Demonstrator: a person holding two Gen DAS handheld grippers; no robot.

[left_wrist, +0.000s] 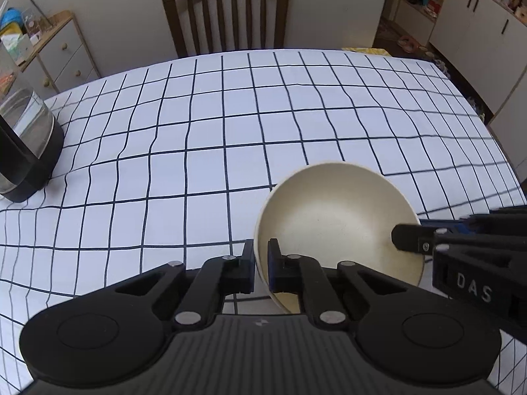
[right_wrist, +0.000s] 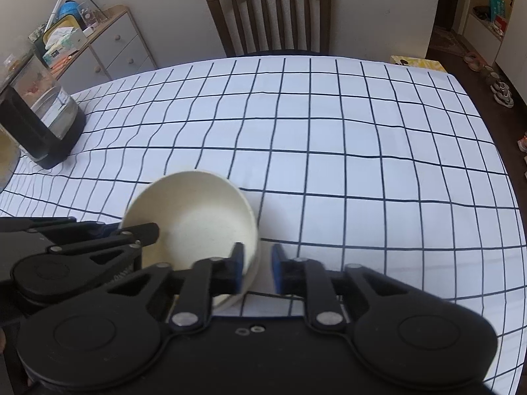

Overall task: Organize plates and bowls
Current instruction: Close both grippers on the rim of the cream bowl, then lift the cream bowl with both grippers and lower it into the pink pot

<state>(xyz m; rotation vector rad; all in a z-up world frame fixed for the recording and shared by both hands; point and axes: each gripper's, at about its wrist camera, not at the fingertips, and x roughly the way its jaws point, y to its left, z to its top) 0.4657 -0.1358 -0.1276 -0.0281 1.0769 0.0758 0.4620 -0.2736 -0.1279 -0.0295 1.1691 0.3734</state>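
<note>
The cream bowl (left_wrist: 336,227) is tilted above the checked tablecloth (left_wrist: 197,151), low in both views, at about five o'clock in the left wrist view and seven o'clock in the right wrist view; the left gripper (left_wrist: 261,268) has its fingers closed on the bowl's rim, one finger inside and one outside; the right gripper (right_wrist: 258,271) straddles the opposite rim with a visible gap on the outer side, so its fingers look apart and not gripping.

The main risk, as I judge it, is the bowl pivoting in the single rim pinch, since it is held at one edge only and already leans; a quick swing could let it slip and drop onto the cloth; the right gripper's inner finger could also knock the rim if it pulls away crookedly.

Open room is wide: the cloth is bare from ten o'clock round to two o'clock; the glass jug (left_wrist: 24,144) on its dark base stands well apart at nine o'clock; the chair (left_wrist: 227,13) sits beyond the far edge at twelve o'clock; the table's right edge runs down near three o'clock.
</note>
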